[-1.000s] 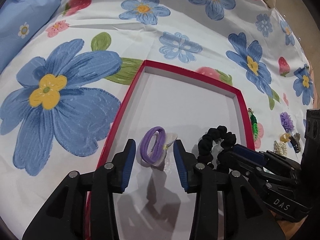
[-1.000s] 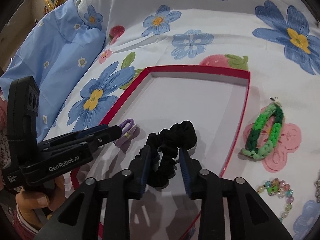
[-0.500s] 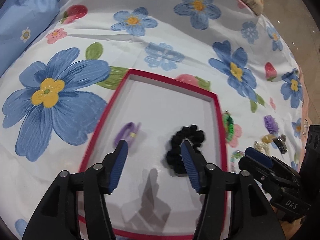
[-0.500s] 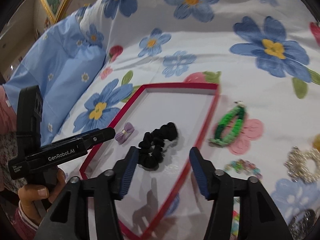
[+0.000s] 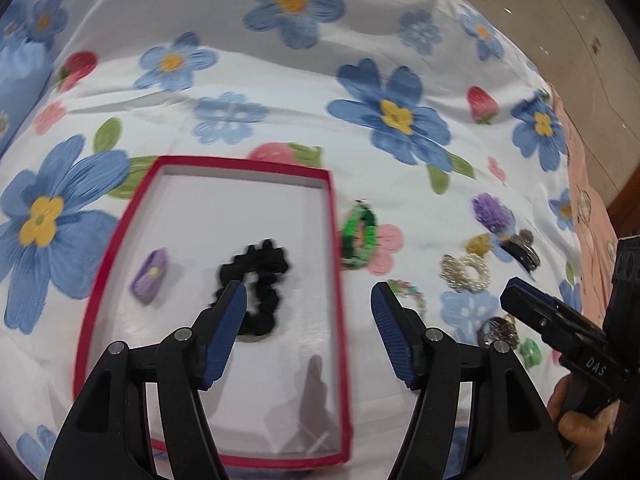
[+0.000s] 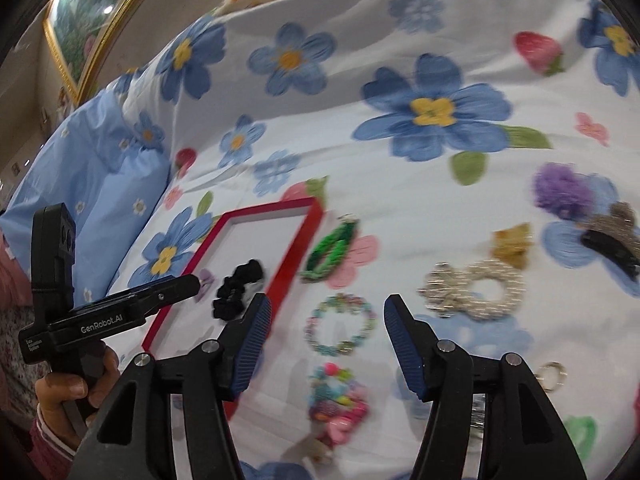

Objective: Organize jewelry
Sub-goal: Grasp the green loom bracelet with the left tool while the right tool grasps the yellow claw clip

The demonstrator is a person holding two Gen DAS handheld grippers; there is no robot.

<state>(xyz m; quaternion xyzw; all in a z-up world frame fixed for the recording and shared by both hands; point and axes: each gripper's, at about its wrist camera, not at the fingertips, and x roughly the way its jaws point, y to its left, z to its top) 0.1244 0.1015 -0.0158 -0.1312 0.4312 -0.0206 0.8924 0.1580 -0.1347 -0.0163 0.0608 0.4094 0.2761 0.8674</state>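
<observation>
A red-rimmed white tray (image 5: 335, 264) lies on the flowered bedspread; it also shows in the right wrist view (image 6: 298, 240). Inside it lie a black scrunchie (image 5: 256, 284) (image 6: 238, 284) and a purple hair tie (image 5: 151, 276) (image 6: 206, 280). My left gripper (image 5: 308, 320) is open and empty, raised above the tray's right side. My right gripper (image 6: 326, 336) is open and empty, above a pastel bead bracelet (image 6: 340, 326) to the right of the tray. A green braided band (image 5: 359, 236) (image 6: 330, 250) lies just outside the tray's right rim.
Right of the tray lie a pearl ring piece (image 6: 476, 286), a purple pompom (image 6: 562, 192), a black clip (image 6: 610, 248), an amber piece (image 6: 514, 242), a colourful bead cluster (image 6: 338, 402) and a small metal ring (image 6: 552, 372). A blue pillow (image 6: 92, 176) lies at the left.
Both grippers let go of the hair ties in the tray, opened wide and pulled back and to the right. The right one now hangs over the loose jewelry beside the tray.
</observation>
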